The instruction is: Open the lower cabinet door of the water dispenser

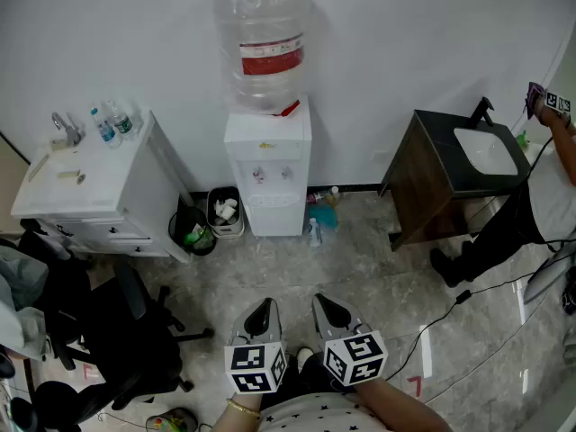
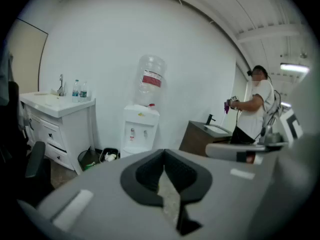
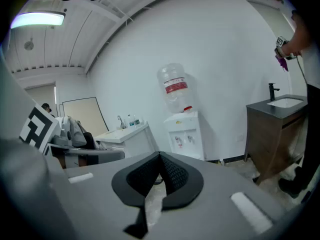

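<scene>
The water dispenser (image 1: pixel 267 165) stands against the wall at 12 o'clock from the person, well apart from both claws, with its big bottle (image 1: pixel 263 43) on top and the lower cabinet door (image 1: pixel 268 212) closed flush beneath the taps. The left claw (image 1: pixel 262 307) and the right claw (image 1: pixel 326 302) are held side by side low at 6 o'clock in the head view, both tilted slightly downward. In each gripper view the dark pads meet at the tips with nothing between them, so both claws are closed and empty. The step in hand looks like the approach, with the task barely begun. To do it well, the person would best walk straight toward 12 o'clock over the floor (image 1: pixel 360 268), keeping off the bins (image 1: pixel 225 212) at the dispenser's 9 o'clock and the blue bottle (image 1: pixel 314 232) at its 3 o'clock. He or she should crouch to door height and spread one claw before reaching. No handle or pull edge can be made out from here, so the free edge should be found up close and drawn outward gently, since a hard tug on the light cabinet could rock the top-heavy bottle. The other person (image 1: pixel 549 196) at 2 o'clock is clear of the path
</scene>
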Demonstrator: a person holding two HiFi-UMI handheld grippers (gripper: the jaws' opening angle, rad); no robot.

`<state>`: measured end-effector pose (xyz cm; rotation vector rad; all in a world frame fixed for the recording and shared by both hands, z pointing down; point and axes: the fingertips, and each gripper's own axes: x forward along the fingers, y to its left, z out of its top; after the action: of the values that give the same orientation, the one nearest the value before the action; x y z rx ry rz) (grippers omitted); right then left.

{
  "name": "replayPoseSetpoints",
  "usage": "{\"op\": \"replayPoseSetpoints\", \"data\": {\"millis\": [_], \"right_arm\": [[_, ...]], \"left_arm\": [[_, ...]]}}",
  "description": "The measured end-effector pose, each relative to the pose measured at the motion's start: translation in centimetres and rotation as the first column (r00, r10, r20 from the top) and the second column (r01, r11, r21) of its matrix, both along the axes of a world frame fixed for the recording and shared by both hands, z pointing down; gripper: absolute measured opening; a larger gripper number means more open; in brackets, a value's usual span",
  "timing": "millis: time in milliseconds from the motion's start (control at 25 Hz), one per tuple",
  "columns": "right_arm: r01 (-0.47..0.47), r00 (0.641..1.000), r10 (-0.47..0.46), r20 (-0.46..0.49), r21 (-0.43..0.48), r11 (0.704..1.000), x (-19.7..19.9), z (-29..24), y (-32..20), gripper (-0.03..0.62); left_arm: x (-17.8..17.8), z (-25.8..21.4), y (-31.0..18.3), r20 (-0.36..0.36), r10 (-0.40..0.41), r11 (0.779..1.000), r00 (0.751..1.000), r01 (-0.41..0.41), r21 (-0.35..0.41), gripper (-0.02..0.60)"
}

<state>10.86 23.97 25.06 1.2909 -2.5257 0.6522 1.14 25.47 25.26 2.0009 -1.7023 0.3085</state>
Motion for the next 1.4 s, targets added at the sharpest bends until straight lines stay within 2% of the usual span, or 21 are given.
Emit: {"op": "replayPoseSetpoints", "data": {"millis": [160,360,760,920,1200,1400], "right_arm": [[-0.008,1.000,0.008,-0.011,-0.030,1.000,0.4,1.8,-1.7,-0.002],[-0.010,1.000,0.009,-0.017,-0.033,0.999,-0.8,3.0,-5.7,-0.002],[-0.011,0.998,0.011,-0.065,-0.011,1.000,-6.7,3.6,-19.5,-0.002],[-0.030,0.996,0.031,-0.088,0.004,1.000,-8.5,3.9,-23.7,-0.002],[-0.048,0.994,0.046,-0.103,-0.024,0.999,-8.3,6.0,-27.4,-0.002],[-0.014,0.994,0.009,-0.113,-0.042,0.999,-8.2,8.4,-28.4,0.000]], "left_arm": [[-0.8,2.2,-1.0,-0.008,-0.018,0.999,1.000,0.018,-0.040,0.006],[-2.6,3.7,-5.1,-0.010,-0.026,0.998,1.000,0.026,-0.056,0.006],[-7.4,4.6,-20.0,-0.012,0.044,0.998,0.999,-0.045,-0.047,0.006],[-9.0,5.1,-24.2,0.004,0.071,0.996,0.997,-0.070,-0.052,0.006],[-8.6,7.2,-27.4,-0.001,0.063,0.994,0.998,-0.063,-0.091,0.006],[-8.0,9.7,-27.7,-0.007,0.031,0.992,0.999,-0.032,-0.123,0.006]]}}
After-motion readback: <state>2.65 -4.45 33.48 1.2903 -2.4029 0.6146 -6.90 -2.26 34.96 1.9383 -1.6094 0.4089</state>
